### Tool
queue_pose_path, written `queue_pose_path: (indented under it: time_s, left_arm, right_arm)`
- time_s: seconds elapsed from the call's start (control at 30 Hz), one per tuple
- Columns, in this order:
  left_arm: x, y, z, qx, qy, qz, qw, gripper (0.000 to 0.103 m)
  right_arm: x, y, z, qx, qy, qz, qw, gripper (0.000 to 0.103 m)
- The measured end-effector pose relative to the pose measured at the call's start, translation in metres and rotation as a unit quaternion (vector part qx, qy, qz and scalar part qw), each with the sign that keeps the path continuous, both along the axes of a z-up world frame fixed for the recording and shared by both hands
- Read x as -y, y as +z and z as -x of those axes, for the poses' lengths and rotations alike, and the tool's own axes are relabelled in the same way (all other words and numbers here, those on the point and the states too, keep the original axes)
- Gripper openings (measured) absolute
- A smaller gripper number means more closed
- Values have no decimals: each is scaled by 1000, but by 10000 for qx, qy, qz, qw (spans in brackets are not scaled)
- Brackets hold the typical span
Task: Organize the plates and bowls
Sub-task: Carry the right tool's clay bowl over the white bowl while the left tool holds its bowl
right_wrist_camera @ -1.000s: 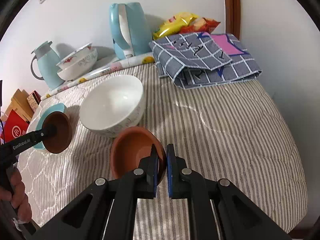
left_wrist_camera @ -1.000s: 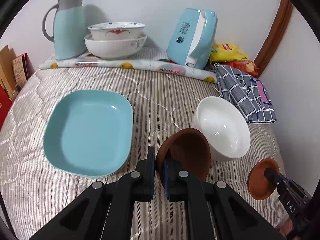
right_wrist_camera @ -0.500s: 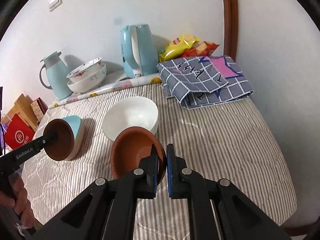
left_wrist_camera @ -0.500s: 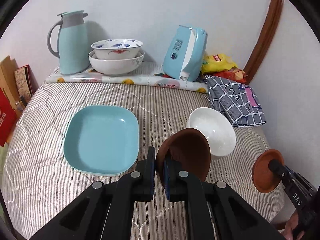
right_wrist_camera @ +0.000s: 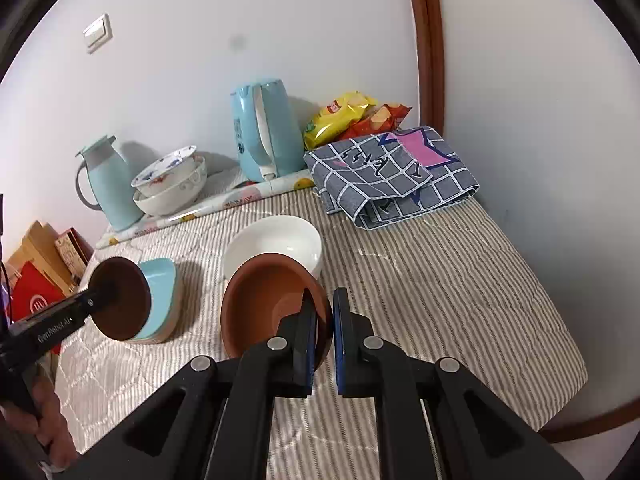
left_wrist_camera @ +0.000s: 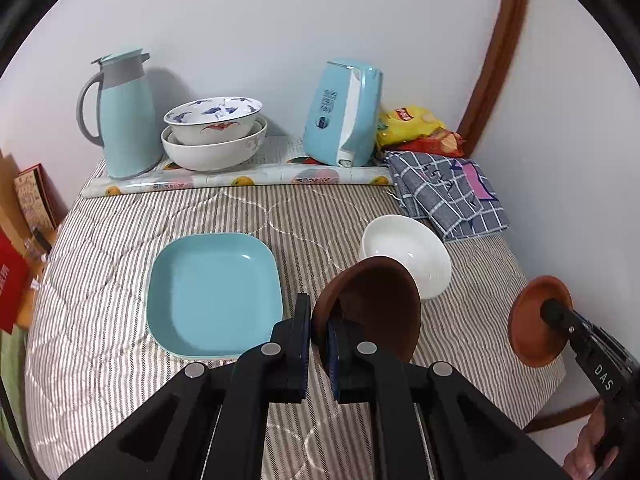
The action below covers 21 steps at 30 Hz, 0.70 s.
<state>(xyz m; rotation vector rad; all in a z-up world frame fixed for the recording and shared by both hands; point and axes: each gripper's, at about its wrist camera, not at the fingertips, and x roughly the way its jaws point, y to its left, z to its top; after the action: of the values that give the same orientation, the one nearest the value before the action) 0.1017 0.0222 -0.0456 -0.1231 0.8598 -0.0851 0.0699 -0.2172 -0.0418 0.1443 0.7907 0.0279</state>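
Note:
My left gripper [left_wrist_camera: 319, 330] is shut on the rim of a dark brown bowl [left_wrist_camera: 376, 304], held in the air over the striped quilt. My right gripper [right_wrist_camera: 324, 322] is shut on the rim of a terracotta bowl [right_wrist_camera: 264, 300], also held up; it shows at the right in the left wrist view [left_wrist_camera: 532, 320]. The dark brown bowl shows at the left in the right wrist view [right_wrist_camera: 120, 304]. A white bowl [left_wrist_camera: 404, 252] and light blue square plates [left_wrist_camera: 212, 292] rest on the quilt. Two stacked patterned bowls [left_wrist_camera: 214, 136] stand at the back.
Along the back wall stand a light blue thermos jug [left_wrist_camera: 124, 112], a light blue kettle [left_wrist_camera: 344, 112] and snack bags [left_wrist_camera: 412, 124]. A folded checked cloth [left_wrist_camera: 448, 192] lies at the back right. Boxes [left_wrist_camera: 24, 216] stand off the quilt's left edge.
Both grippers have lifted and pulled back with their bowls; the quilt, plates and white bowl now look farther away and lower.

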Motion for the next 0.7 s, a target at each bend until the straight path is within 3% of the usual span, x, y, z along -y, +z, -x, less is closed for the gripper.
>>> queue_pose_path:
  time_s: [0.2,0.7]
  left_arm:
    - [-1,3,7,24,-201,-16,9998,8]
    - [-9,2,7,-16,-100,150,9998,8]
  right_arm:
    - [-13,6,11,46,-77,102,9999,8]
    - [-21,21,12,164,13,129,9998,8]
